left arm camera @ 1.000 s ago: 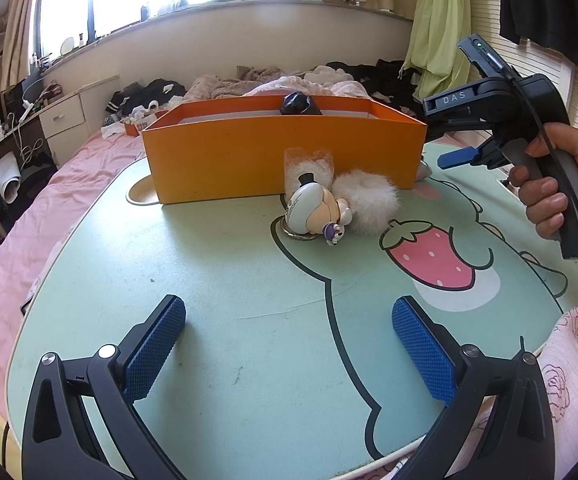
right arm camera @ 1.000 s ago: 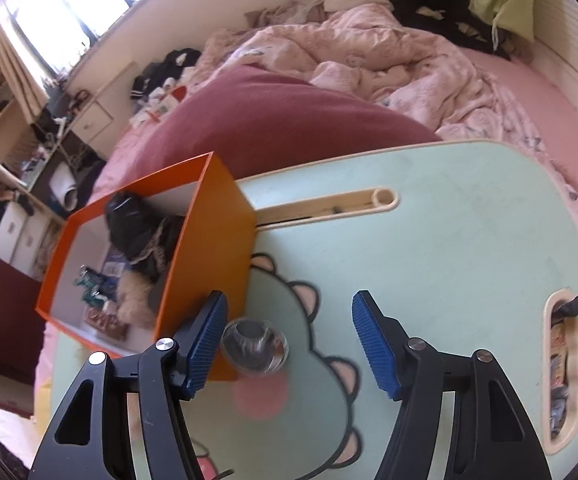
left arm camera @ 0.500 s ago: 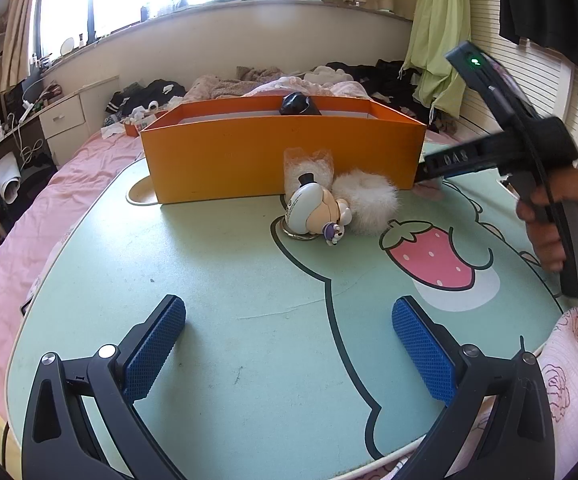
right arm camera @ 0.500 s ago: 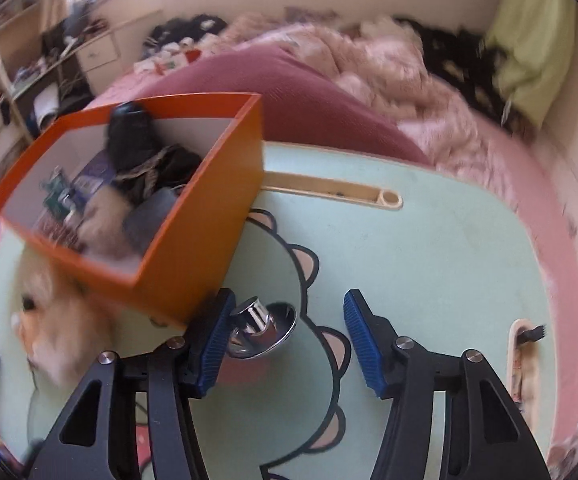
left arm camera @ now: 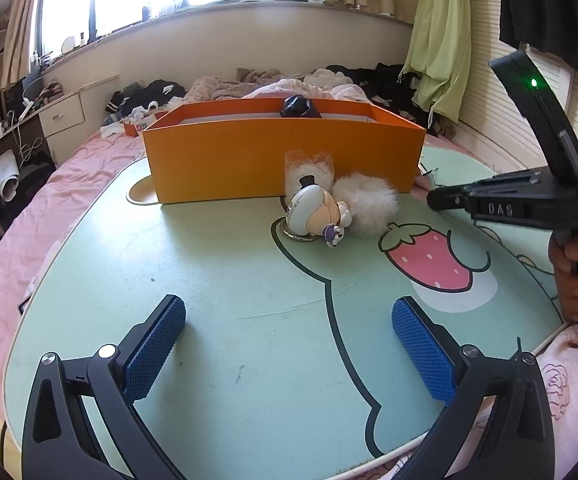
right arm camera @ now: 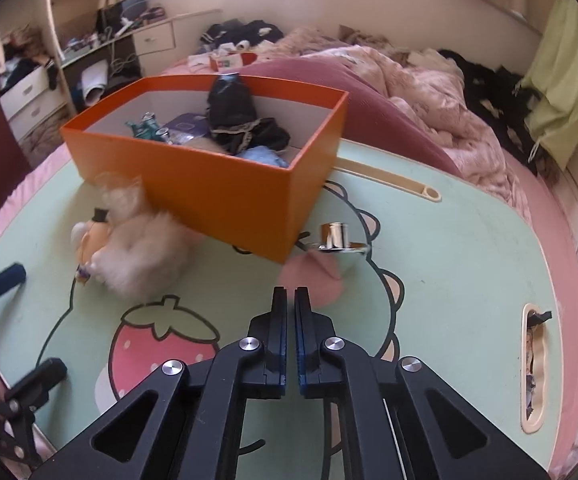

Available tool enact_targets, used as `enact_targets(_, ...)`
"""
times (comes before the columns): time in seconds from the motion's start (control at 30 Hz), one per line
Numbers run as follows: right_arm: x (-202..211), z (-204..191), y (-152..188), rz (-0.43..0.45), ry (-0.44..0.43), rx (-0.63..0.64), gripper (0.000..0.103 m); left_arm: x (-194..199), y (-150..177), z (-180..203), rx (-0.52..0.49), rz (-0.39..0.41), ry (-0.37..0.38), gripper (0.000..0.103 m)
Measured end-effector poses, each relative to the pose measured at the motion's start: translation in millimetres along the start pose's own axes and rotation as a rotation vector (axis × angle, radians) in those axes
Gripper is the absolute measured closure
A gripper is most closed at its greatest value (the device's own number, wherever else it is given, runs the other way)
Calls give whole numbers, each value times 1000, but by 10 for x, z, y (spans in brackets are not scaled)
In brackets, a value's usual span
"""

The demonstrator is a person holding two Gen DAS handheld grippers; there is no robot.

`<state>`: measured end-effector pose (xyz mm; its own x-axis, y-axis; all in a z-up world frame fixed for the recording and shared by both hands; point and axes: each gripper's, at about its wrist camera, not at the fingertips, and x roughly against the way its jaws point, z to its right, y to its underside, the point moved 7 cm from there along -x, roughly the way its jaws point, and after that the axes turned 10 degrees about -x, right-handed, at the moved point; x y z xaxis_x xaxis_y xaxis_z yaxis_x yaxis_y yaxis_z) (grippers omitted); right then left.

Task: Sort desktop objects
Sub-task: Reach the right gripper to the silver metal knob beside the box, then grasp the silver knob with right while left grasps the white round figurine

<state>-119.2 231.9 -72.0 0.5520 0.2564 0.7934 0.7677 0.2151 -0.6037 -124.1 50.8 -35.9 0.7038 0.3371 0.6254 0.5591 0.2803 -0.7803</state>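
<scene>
- The small shiny metal piece (right arm camera: pixel 335 240) lies on the table (right arm camera: pixel 449 248), just beside the near corner of the orange box (right arm camera: pixel 217 196) and ahead of the right gripper (right arm camera: pixel 290 300).
- That gripper's jaws are clenched together with nothing between them; the piece sits free beyond the tips.
- To grasp it well, I judge the jaws must reopen and straddle the upright stub.
- The fluffy doll keychain (left arm camera: pixel 329 208) lies against the box front.
- The left gripper (left arm camera: pixel 289 336) hangs released, wide apart, over bare table.
</scene>
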Motion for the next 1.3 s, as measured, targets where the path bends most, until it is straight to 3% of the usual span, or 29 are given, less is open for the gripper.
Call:
enact_targets(0.03,-3,-5,-1,1,2,2,96,-4,-10,-2,6,4,5,0)
enact_targets(0.1,-10,15,-21,4,-1,-6,67,-6,-14,-1,8,7,5,0)
enact_targets(0.13,-15,37,-33,4,3,-15,44,-3,-9,-3,7,6,3,0)
enact_targets(0.17,1,61,-57,18,12,-22,40,-8,-11,1,3,4,-1,0)
enact_targets(0.4,11,263,-262,52,109,-18,39,-19,-4,6,1,5,-10,0)
enact_targets(0.6,-88,361,-412,46,76,-27,39,-20,5,7,1,7,-15,0)
enact_targets(0.7,-240,325,-444,11,86,6,52,-23,4,5,3,9,-15,0)
enact_targets(0.73,-281,312,-424,-5,80,11,69,-19,5,7,5,11,-13,0)
enact_targets(0.77,-318,292,-408,-22,54,10,76,-11,6,4,11,16,-8,0)
enact_targets(0.97,-224,252,-324,-14,17,-6,76,34,-23,-100,91,36,51,1)
enact_targets(1.1,-151,295,-250,-15,-1,-41,76,-44,-181,-207,170,-4,106,16)
enact_targets(1.2,-84,311,-207,-8,-26,-72,76,-135,-344,-253,226,-24,166,19)
enact_targets(1.3,-42,319,-178,-6,-37,-85,76,-260,-483,-281,264,-48,197,30)
